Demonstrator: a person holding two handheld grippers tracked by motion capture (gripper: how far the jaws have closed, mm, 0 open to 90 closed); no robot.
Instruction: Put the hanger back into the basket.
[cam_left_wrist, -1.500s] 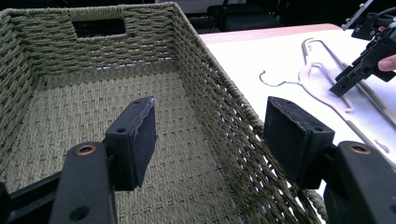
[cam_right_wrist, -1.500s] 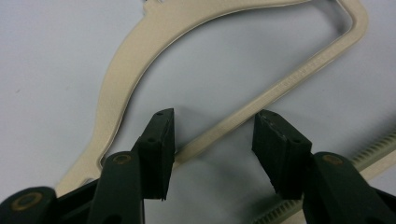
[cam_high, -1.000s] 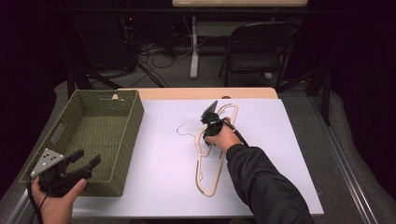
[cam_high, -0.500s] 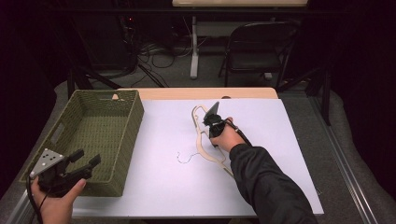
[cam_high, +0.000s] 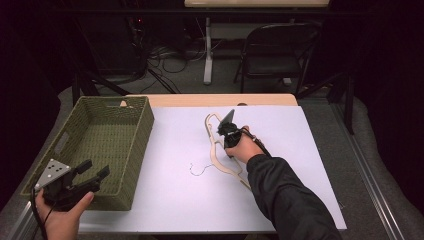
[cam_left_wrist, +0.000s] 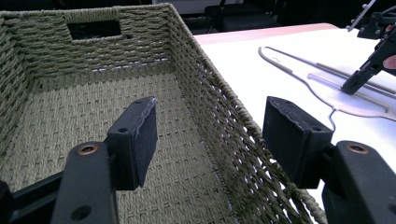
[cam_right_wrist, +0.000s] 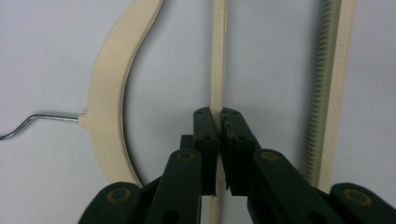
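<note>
1. A cream wooden hanger (cam_high: 220, 150) lies flat on the white desk (cam_high: 310, 165), a little right of the middle, running from the far side toward the near right.
2. Its wire hook (cam_high: 199, 169) points off to the left, toward the basket, and rests on the desk top.
3. In the right gripper view the hanger shows a curved shoulder piece (cam_right_wrist: 112, 88), a thin straight rail (cam_right_wrist: 218, 51) and a ridged bar (cam_right_wrist: 327, 84) side by side.
4. The right gripper (cam_high: 226, 131) sits over the far half of the hanger, and a dark sleeve (cam_high: 285, 195) leads to it from the near right.
5. Its jaws have just been closing and now pinch the thin straight rail between their pads, with almost no gap left.
6. A green woven basket (cam_high: 135, 145) stands at the left end of the desk, well apart from the hanger, with bare white desk between them.
7. The left gripper (cam_high: 92, 172) is held in a hand (cam_high: 62, 212) at the near corner of the basket.
8. Its jaws stand wide apart, one pad (cam_left_wrist: 142, 135) over the inside of the basket and the other beyond the near wall, gripping nothing.
9. A folding chair (cam_high: 272, 55) and loose cables (cam_high: 165, 55) sit on the floor behind the desk.
</note>
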